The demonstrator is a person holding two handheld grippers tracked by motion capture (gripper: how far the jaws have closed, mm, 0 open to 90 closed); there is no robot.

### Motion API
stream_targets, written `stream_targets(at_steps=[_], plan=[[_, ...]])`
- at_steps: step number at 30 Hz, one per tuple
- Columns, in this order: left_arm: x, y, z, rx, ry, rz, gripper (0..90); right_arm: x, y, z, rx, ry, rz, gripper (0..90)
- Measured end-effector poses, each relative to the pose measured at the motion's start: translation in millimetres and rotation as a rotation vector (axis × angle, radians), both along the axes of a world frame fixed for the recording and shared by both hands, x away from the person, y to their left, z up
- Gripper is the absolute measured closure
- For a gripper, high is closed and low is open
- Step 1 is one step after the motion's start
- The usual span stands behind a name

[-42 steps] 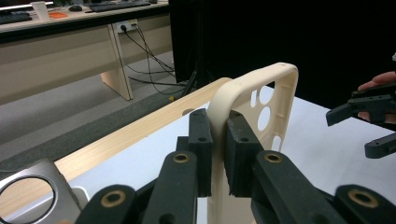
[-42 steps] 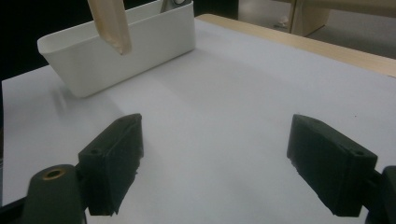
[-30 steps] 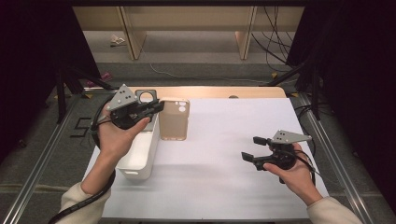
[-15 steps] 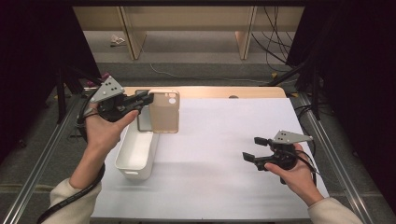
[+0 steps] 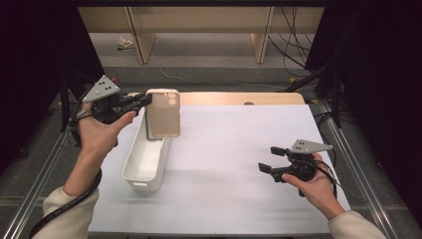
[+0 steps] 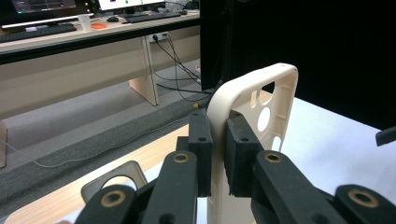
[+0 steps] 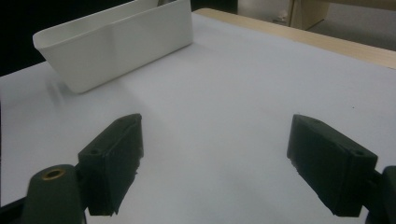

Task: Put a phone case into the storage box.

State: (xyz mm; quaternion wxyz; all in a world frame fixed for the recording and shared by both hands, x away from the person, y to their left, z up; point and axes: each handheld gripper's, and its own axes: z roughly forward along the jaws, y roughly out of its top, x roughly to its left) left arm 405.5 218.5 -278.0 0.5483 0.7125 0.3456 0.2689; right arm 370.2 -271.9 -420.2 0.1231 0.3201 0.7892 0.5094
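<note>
Nearest to us, at the table's front right, our right gripper (image 5: 272, 160) rests low over the white mat (image 5: 239, 149) with its jaws spread wide and nothing between them; in the right gripper view the black pads (image 7: 112, 163) frame bare mat. Further in on the left lies the long white bin (image 5: 144, 162), one end towards us; we cannot make out what, if anything, lies inside it. Above the bin's far end our left gripper (image 5: 142, 101) is clenched on the edge of a beige phone case (image 5: 163, 113), and the left gripper view shows the pads (image 6: 201, 154) pinching its rim (image 6: 219, 107) near the camera cutout. The case hangs upright, clear of the mat, over the far part of the bin. We judge the pick-up as done and the placing as left: the case has yet to be lowered and released. A second, darker case (image 6: 112, 179) seems to lie just beyond the bin.
</note>
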Motion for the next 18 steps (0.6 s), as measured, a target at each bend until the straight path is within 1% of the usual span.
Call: stream_targets(at_steps=[9, 15, 18], plan=[[5.9, 11.4, 2.8, 0.012, 0.005, 0.028, 82.0, -0.1, -0.3, 0.2, 0.0, 0.0, -0.001, 19.2], [10.0, 20.0, 3.3, 0.004, 0.006, 0.048, 82.0, -0.2, 0.0, 0.1, 0.0, 0.0, 0.0, 19.2], [12.4, 23.6, 2.7, 0.009, 0.005, 0.052, 82.0, -0.2, 0.3, 0.1, 0.0, -0.001, 0.001, 19.2]])
